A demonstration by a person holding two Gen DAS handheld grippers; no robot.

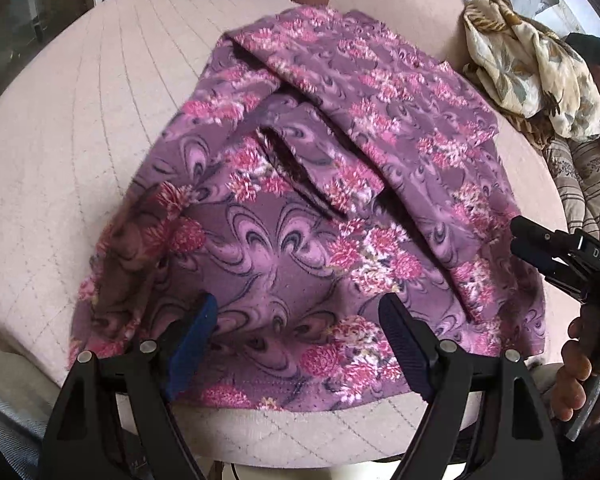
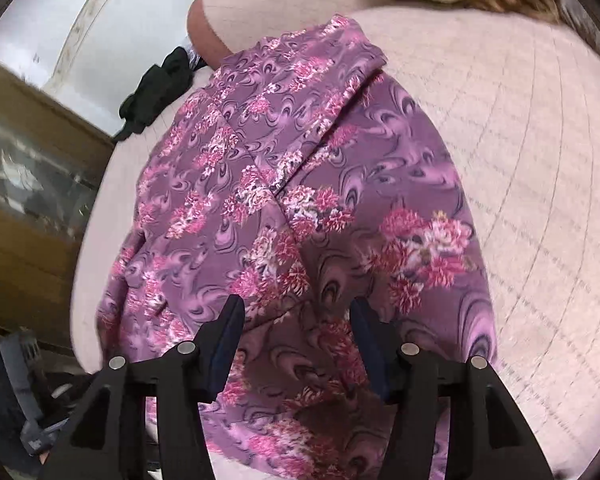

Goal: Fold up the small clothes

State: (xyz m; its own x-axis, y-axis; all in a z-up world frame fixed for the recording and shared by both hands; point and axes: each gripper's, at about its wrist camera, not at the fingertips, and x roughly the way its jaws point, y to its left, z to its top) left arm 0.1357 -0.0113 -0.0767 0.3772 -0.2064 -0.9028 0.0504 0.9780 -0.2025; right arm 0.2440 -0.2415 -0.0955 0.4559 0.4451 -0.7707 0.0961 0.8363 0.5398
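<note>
Both the left gripper [image 1: 298,320] and right gripper [image 2: 296,322] hover wide apart above the purple flowered garment [image 1: 300,200], gripping nothing.

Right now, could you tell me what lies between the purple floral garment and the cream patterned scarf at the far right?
In the left wrist view, only a bare strip of the pink quilted cushion separates the purple floral garment from the cream patterned scarf.
</note>
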